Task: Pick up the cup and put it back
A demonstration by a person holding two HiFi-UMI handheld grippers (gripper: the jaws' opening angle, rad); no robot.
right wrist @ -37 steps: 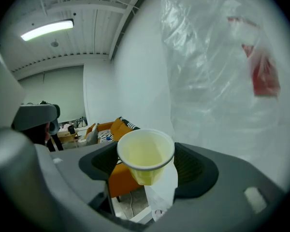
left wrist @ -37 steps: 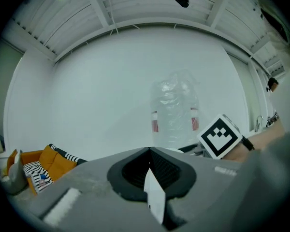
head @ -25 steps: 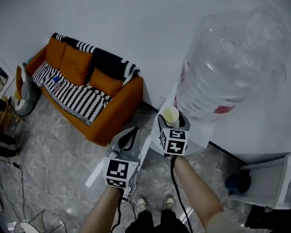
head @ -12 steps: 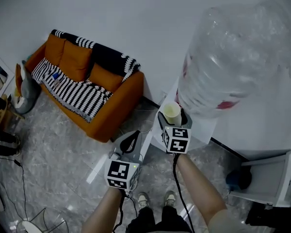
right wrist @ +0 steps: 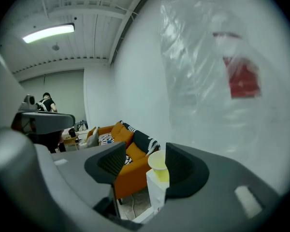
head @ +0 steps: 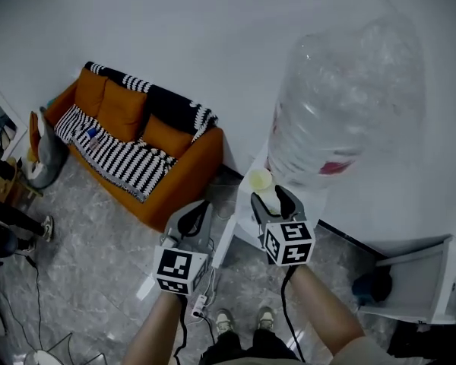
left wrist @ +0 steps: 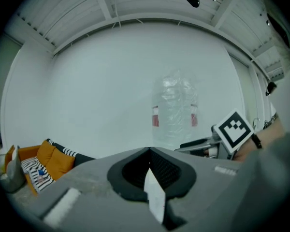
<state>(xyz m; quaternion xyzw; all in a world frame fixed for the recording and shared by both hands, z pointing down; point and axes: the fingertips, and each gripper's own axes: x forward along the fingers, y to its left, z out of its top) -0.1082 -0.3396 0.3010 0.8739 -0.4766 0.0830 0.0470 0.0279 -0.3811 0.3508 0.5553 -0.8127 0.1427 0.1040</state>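
A pale yellow paper cup (head: 260, 179) stands upright on the front corner of a white water dispenser (head: 242, 204), below the big clear bottle (head: 342, 105). My right gripper (head: 274, 198) sits just behind the cup, drawn back from it. In the right gripper view the cup (right wrist: 159, 166) shows beyond the jaws, close to the right finger (right wrist: 183, 166) and apart from the pads. Those jaws are closing with nothing pressed between them. My left gripper (head: 194, 216) hangs lower left of the dispenser, its jaws together and empty.
An orange sofa (head: 137, 139) with a striped throw stands against the wall at the left, over a grey marbled floor. A white shelf unit (head: 433, 280) is at the lower right. The large bottle (right wrist: 217, 81) towers right beside the cup.
The right gripper has pulled back toward the person, leaving the cup standing on the dispenser; earlier the cup was between its jaws. The left gripper shifted only slightly.
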